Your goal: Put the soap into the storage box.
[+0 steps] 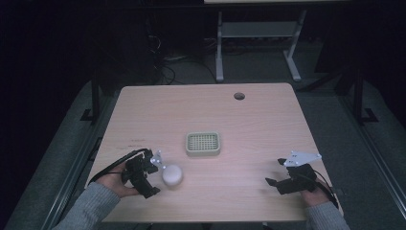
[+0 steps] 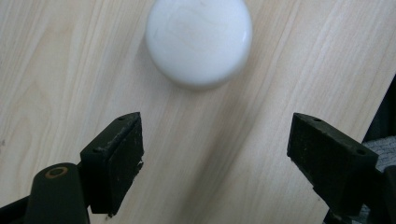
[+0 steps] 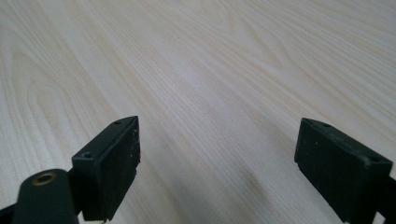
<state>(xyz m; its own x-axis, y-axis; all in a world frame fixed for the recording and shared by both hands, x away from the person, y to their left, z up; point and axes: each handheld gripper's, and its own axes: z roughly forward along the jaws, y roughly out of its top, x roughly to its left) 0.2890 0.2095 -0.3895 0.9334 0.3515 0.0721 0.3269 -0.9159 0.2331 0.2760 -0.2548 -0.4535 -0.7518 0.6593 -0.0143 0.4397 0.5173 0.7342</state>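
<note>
A white rounded object lies on the wooden table near its front left; in the left gripper view the white object sits just beyond the jaws, apart from them. My left gripper stands open right beside it, on its left side; the left gripper has bare wood between its jaws. A pale green square grid tray rests at the table's middle. My right gripper is open at the front right, and the right gripper holds nothing over bare wood.
A round cable hole is in the table's far right part. Another desk's grey legs stand on the dark floor behind. Forearms in grey sleeves come in from the bottom corners.
</note>
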